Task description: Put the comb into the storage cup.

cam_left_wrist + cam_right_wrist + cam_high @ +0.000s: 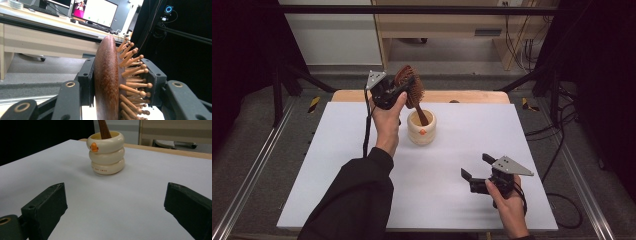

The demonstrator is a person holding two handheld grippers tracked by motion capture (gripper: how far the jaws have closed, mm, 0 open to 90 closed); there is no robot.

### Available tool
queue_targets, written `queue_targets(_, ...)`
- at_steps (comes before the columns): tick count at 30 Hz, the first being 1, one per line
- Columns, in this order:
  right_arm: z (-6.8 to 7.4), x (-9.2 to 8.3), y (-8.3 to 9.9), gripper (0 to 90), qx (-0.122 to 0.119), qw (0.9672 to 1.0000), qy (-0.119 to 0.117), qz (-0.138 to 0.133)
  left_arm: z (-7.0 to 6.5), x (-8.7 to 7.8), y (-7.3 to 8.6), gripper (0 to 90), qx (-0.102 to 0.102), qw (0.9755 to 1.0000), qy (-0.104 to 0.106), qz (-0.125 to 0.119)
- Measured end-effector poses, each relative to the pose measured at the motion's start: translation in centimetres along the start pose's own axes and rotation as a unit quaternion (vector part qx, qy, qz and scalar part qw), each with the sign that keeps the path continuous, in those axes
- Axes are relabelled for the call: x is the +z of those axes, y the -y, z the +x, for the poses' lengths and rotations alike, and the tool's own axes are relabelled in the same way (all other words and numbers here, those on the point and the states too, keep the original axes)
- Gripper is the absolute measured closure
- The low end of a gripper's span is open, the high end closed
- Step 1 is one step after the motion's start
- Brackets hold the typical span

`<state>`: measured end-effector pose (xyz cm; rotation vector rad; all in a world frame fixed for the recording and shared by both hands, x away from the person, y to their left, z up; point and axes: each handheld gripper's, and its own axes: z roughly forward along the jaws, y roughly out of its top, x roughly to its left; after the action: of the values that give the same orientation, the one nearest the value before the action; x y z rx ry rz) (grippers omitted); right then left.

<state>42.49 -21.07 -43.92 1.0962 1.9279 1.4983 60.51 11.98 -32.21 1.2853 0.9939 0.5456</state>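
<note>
White surface [362, 165]: cup [421, 131] stood near its far middle. Brush [410, 86] head is clamped in left gripper [404, 90] jaws, handle tip apparently inside cup. Right gripper [475, 167] is held low, jaws wide, empty.

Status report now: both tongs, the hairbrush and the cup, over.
Left tongs shut on hairbrush head. Brush handle inside cream cup, cup upright on white table. Right tongs open, low over table, holding nothing. No obstacle near cup.

Hairbrush [409, 87] handle in cup [421, 128] — mid-table [337, 165].
</note>
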Motion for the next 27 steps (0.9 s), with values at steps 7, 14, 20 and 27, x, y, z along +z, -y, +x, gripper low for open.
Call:
queue_targets(7, 0.0, 0.0, 0.0, 4.8, 0.0, 1.0, -0.001, 0.0, 0.0, 0.1, 0.3, 51.3, 0.0, 1.0, -0.001, 0.003)
queue_targets(14, 0.0, 0.0, 0.0, 4.7, 0.005, 1.0, -0.003, -0.002, 0.1, 0.3, 0.5, 51.3, 0.001, 1.0, -0.002, 0.007)
queue_targets(20, 0.0, 0.0, 0.0, 4.7, 0.002, 1.0, -0.003, 0.001, 0.1, 0.3, 0.8, 51.3, -0.001, 1.0, -0.001, 0.009)
queue_targets(27, 0.0, 0.1, 0.1, 4.7, 0.002, 1.0, -0.003, 0.001, 0.2, 0.3, 1.1, 51.2, 0.0, 0.9999, -0.001, 0.013)
